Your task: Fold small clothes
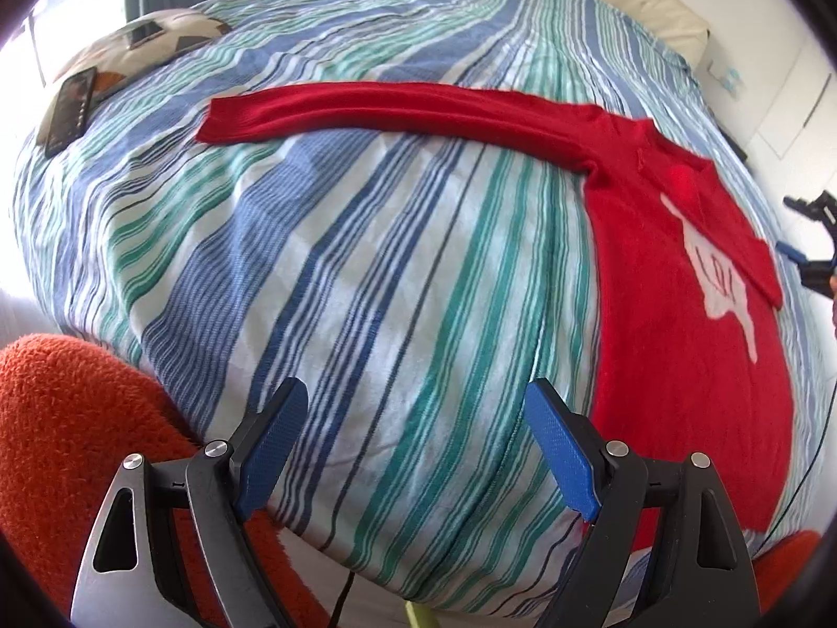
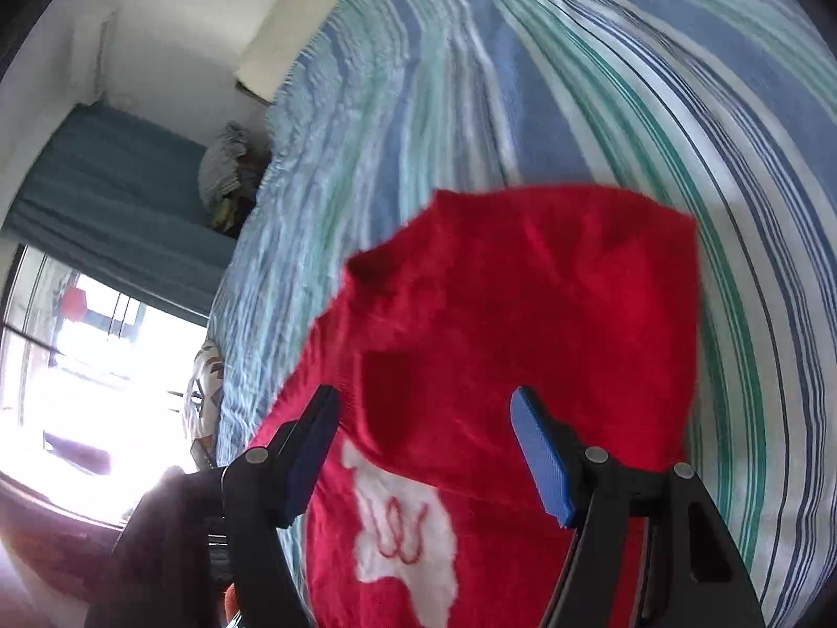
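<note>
A small red sweater with a white figure on its front lies on the striped bed cover. One long sleeve stretches out flat to the left. The other sleeve is folded over the body. My left gripper is open and empty above the cover, left of the sweater's hem. My right gripper is open above the sweater, with nothing between its blue pads. It also shows in the left wrist view at the right edge.
An orange fluffy fabric lies at the bed's near left edge. A patterned pillow and a dark remote lie at the far left. A cream headboard is at the back. A window with a teal curtain is beside the bed.
</note>
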Demonstrator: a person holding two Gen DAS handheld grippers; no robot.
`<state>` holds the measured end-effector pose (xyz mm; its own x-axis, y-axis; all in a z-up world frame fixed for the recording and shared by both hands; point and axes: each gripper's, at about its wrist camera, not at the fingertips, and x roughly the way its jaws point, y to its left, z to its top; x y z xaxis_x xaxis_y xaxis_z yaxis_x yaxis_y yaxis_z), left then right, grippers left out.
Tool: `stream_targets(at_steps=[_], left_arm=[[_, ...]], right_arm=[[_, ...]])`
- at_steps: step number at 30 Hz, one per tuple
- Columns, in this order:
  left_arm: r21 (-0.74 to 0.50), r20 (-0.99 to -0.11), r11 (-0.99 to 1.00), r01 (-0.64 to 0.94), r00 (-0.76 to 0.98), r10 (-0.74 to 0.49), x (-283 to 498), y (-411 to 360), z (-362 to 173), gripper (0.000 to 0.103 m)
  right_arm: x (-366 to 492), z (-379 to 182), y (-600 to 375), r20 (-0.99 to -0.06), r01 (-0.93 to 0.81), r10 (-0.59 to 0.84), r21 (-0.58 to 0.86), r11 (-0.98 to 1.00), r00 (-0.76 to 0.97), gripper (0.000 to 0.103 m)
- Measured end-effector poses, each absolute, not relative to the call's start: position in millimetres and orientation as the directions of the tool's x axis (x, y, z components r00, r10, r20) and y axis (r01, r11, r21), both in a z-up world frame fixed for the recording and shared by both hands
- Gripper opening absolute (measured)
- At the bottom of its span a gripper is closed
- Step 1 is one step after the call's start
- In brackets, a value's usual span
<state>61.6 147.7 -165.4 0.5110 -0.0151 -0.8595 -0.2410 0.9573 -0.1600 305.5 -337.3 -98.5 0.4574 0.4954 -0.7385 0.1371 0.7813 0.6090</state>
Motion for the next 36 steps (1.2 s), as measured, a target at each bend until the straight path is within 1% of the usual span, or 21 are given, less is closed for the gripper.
stream_targets(at_steps=[1, 2, 3, 4, 5, 7, 9, 11, 13, 15, 16, 18, 20, 22, 24, 26, 28, 30, 32, 36], left_arm=[[-0.148, -0.860, 0.961, -0.234, 0.511, -0.008, 61, 145, -165, 0.087], [-0.136, -0.860, 0.964, -0.228, 0.511, -0.001, 61, 142, -165, 0.087], [-0.126, -0.859, 0.967, -0.222, 0.512, 0.006, 61, 140, -165, 0.087], [-0.118, -0.859, 0.969, -0.217, 0.512, 0.010, 61, 138, -165, 0.087], [-0.111, -0.859, 0.970, -0.215, 0.512, 0.015, 60, 137, -165, 0.087], [-0.104, -0.862, 0.971, -0.215, 0.506, 0.020, 60, 137, -167, 0.087], [-0.103, -0.866, 0.971, -0.217, 0.499, 0.020, 62, 138, -168, 0.087], [-0.108, -0.866, 0.970, -0.218, 0.499, 0.016, 63, 138, -168, 0.087], [-0.104, -0.865, 0.972, -0.211, 0.502, 0.016, 62, 137, -168, 0.087], [-0.097, -0.862, 0.975, -0.201, 0.507, 0.019, 60, 136, -167, 0.087], [-0.094, -0.860, 0.976, -0.197, 0.509, 0.020, 58, 135, -166, 0.087], [-0.089, -0.860, 0.977, -0.196, 0.511, 0.024, 56, 136, -166, 0.087], [-0.086, -0.862, 0.976, -0.202, 0.506, 0.028, 55, 137, -167, 0.087], [-0.087, -0.865, 0.975, -0.206, 0.502, 0.029, 56, 137, -169, 0.087], [-0.080, -0.867, 0.975, -0.205, 0.498, 0.033, 59, 135, -170, 0.087], [-0.070, -0.869, 0.978, -0.197, 0.493, 0.037, 60, 132, -172, 0.087], [-0.050, -0.874, 0.982, -0.183, 0.484, 0.046, 60, 128, -175, 0.087], [-0.024, -0.874, 0.986, -0.168, 0.481, 0.061, 59, 124, -176, 0.087], [-0.018, -0.869, 0.987, -0.159, 0.491, 0.063, 56, 123, -174, 0.087], [-0.036, -0.868, 0.984, -0.173, 0.494, 0.055, 56, 127, -174, 0.088]], right_arm=[[300, -118, -349, -0.765, 0.194, 0.477, 0.596, 0.779, 0.434, 0.068], [293, -140, -364, -0.834, 0.282, 0.382, 0.508, 0.814, 0.399, 0.063], [290, -150, -372, -0.858, 0.314, 0.329, 0.463, 0.829, 0.396, 0.037], [281, -152, -382, -0.862, 0.329, 0.279, 0.433, 0.839, 0.423, 0.024], [274, -146, -386, -0.860, 0.330, 0.241, 0.410, 0.850, 0.449, 0.019], [260, -124, -382, -0.838, 0.280, 0.212, 0.390, 0.877, 0.503, 0.025], [246, -108, -367, -0.820, 0.177, 0.247, 0.385, 0.906, 0.517, 0.047], [223, -97, -348, -0.827, 0.096, 0.270, 0.361, 0.928, 0.494, 0.055], [202, -106, -338, -0.855, 0.058, 0.255, 0.313, 0.948, 0.453, 0.056], [176, -122, -332, -0.897, 0.032, 0.178, 0.208, 0.978, 0.405, 0.056], [157, -127, -332, -0.902, 0.033, 0.118, 0.144, 0.989, 0.416, 0.056], [128, -124, -333, -0.878, 0.062, 0.068, 0.111, 0.992, 0.474, 0.056], [99, -112, -330, -0.847, 0.075, 0.066, 0.123, 0.990, 0.527, 0.056], [76, -98, -313, -0.817, 0.030, 0.107, 0.151, 0.988, 0.566, 0.056], [61, -95, -292, -0.812, -0.038, 0.163, 0.172, 0.984, 0.561, 0.056], [47, -107, -271, -0.828, -0.077, 0.188, 0.174, 0.982, 0.528, 0.058], [39, -127, -270, -0.854, -0.045, 0.174, 0.175, 0.984, 0.490, 0.058], [30, -149, -280, -0.869, 0.049, 0.186, 0.233, 0.971, 0.460, 0.059], [25, -141, -288, -0.842, 0.079, 0.208, 0.282, 0.956, 0.497, 0.058], [19, -124, -291, -0.802, 0.075, 0.165, 0.252, 0.965, 0.573, 0.059]])
